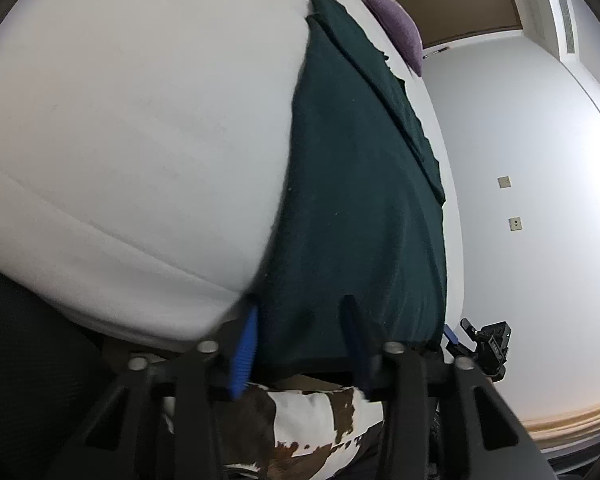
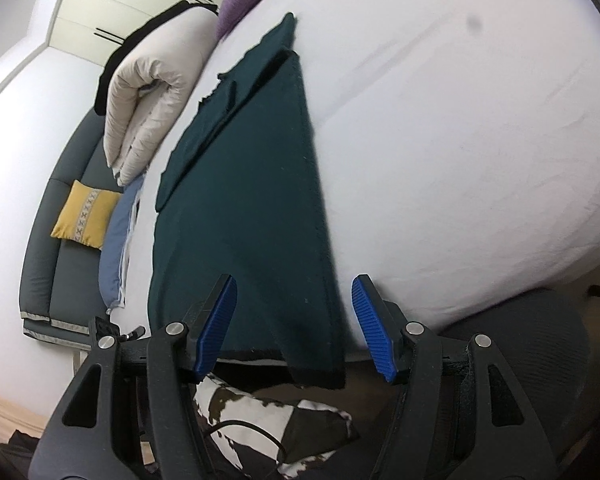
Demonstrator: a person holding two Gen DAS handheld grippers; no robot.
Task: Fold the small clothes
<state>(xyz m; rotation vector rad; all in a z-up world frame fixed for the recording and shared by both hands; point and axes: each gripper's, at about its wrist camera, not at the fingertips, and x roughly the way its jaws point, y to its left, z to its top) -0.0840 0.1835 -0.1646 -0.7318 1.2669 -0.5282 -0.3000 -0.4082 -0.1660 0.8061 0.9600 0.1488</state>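
A dark green garment [image 1: 352, 184] lies flat on the white bed [image 1: 139, 120], its near hem hanging over the bed's edge. My left gripper [image 1: 300, 344] is open, its blue pads [image 1: 243, 348] on either side of the garment's near left corner. In the right wrist view the same garment [image 2: 251, 200] stretches away from me. My right gripper [image 2: 295, 328] is open, its blue pads [image 2: 215, 324] straddling the near right corner of the hem, which hangs between them. Neither gripper is closed on the cloth.
A purple cushion [image 1: 400, 28] lies at the far end of the bed. A folded cream duvet [image 2: 151, 92], a blue pillow [image 2: 115, 248] and a grey sofa with a yellow cushion [image 2: 85, 220] lie left of the bed. A brown-and-white patterned cloth [image 2: 267, 420] lies below the grippers.
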